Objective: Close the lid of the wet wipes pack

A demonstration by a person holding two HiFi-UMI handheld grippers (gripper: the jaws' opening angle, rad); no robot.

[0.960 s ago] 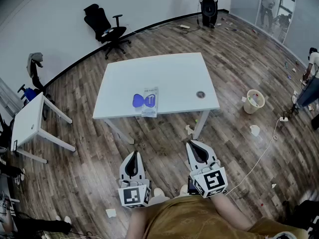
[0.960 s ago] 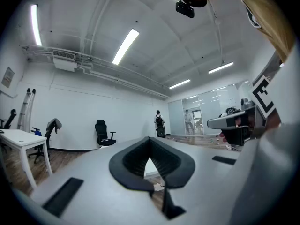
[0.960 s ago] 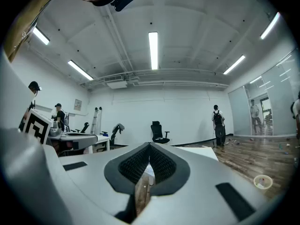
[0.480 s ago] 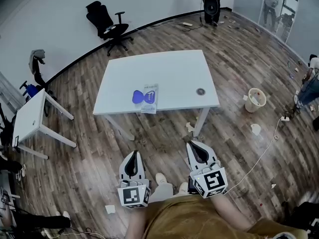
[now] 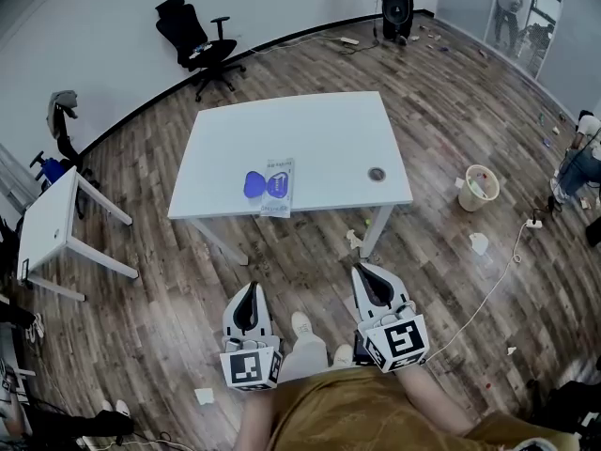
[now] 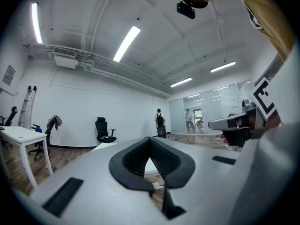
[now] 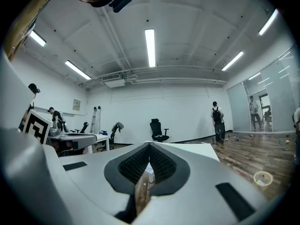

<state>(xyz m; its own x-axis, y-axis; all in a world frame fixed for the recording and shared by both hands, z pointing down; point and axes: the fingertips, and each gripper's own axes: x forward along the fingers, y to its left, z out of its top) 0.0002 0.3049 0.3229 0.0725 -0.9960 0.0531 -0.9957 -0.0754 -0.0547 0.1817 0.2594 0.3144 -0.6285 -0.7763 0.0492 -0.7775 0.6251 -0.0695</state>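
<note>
The wet wipes pack (image 5: 279,185) lies flat near the front edge of the white table (image 5: 319,139), its round blue lid (image 5: 253,186) flipped open to the left. Both grippers hang low over the floor, well short of the table. My left gripper (image 5: 249,290) has its jaws together with nothing between them, as the left gripper view (image 6: 150,140) also shows. My right gripper (image 5: 361,272) is likewise shut and empty, with its pads meeting in the right gripper view (image 7: 150,146).
A round grommet (image 5: 377,174) sits at the table's right. A smaller white table (image 5: 45,222) stands left, an office chair (image 5: 192,38) behind, a bucket (image 5: 479,188) and a white cable (image 5: 498,275) on the right. Scraps litter the wooden floor (image 5: 188,289). People stand at the far right.
The table and pack have drifted slightly up and left in the head view, and a shoe now shows between the grippers. Both grippers keep their place and stay shut.
</note>
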